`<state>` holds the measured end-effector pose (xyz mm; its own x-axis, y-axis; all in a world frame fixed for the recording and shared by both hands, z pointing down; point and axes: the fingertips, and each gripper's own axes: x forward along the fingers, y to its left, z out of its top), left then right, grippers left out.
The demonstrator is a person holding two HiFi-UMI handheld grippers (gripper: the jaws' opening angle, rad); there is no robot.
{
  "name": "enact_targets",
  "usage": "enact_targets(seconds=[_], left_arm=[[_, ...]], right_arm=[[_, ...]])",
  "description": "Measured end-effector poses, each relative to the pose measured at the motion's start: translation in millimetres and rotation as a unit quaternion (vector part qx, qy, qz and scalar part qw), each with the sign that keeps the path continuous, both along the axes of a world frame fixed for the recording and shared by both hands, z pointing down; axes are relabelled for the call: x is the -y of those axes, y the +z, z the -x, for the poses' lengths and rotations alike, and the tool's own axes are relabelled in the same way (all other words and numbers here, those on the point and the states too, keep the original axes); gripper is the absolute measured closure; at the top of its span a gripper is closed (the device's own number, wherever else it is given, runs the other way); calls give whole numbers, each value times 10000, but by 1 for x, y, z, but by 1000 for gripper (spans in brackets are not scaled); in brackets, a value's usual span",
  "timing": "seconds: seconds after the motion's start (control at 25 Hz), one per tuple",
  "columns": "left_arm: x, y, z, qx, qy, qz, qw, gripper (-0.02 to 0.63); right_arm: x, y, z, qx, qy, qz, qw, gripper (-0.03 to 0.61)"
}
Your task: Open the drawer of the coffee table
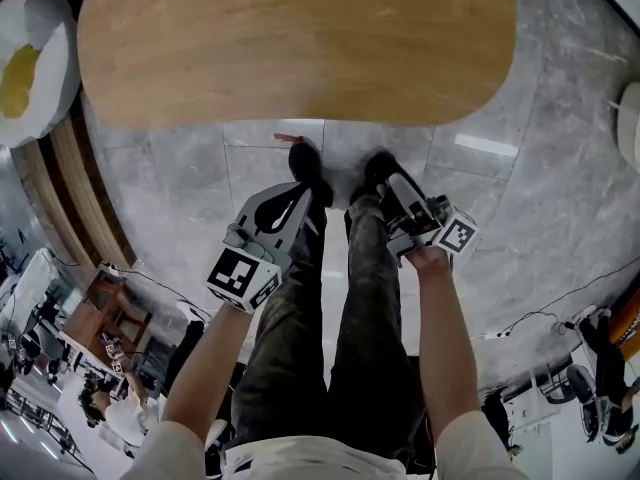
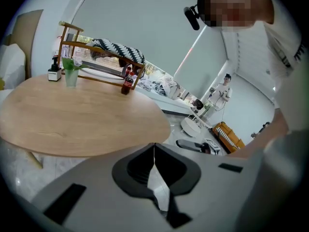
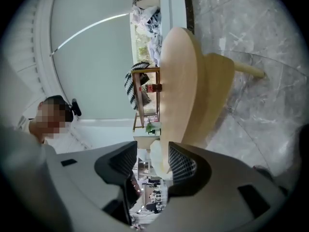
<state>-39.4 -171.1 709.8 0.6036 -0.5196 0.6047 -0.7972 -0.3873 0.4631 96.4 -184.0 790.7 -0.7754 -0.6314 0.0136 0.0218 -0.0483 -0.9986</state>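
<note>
— Wooden oval top: what stands on it?
— On the coffee table (image 2: 72,115), my left gripper view finds a glass (image 2: 71,74) holding green leaves. A bottle (image 2: 127,82) of dark drink with a red label stands at the far edge. The head view, straight down, shows only bare wood (image 1: 300,38) and a leaf at the rim.
— What else differs between views?
— The head view gives my legs, my black shoes (image 1: 305,158) and the grey marble floor (image 1: 480,168). The right gripper view, rolled on its side, sees beneath the top: a wooden box (image 3: 217,95) and one leg (image 3: 248,70). I cannot tell whether that box is the drawer.
— And your grippers?
— My left gripper (image 1: 300,193) has its jaws closed together, with nothing between them. My right gripper (image 1: 390,186) has its jaws apart, holding nothing; the table edge shows beyond the gap. Both are over the floor, near the table's near edge, apart from it.
</note>
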Motion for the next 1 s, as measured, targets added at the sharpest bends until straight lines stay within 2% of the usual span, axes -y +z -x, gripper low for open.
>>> enact_targets(seconds=[0.24, 0.4, 0.52, 0.76, 1.0], left_arm=[[-4, 35, 7, -126, 21, 6, 9999, 594], [-10, 37, -5, -196, 118, -9, 9997, 594], [-10, 43, -1, -220, 181, -39, 9996, 594], [-10, 99, 14, -273, 200, 115, 9994, 594], [-20, 90, 5, -210, 418, -37, 9989, 594]], right_arm=[[-2, 38, 18, 329, 133, 125, 9993, 353], [-2, 44, 11, 412, 252, 19, 9988, 351], [1, 56, 17, 419, 281, 14, 9987, 357], [14, 113, 30, 345, 221, -124, 9991, 334], [15, 101, 29, 475, 182, -446, 9977, 287]])
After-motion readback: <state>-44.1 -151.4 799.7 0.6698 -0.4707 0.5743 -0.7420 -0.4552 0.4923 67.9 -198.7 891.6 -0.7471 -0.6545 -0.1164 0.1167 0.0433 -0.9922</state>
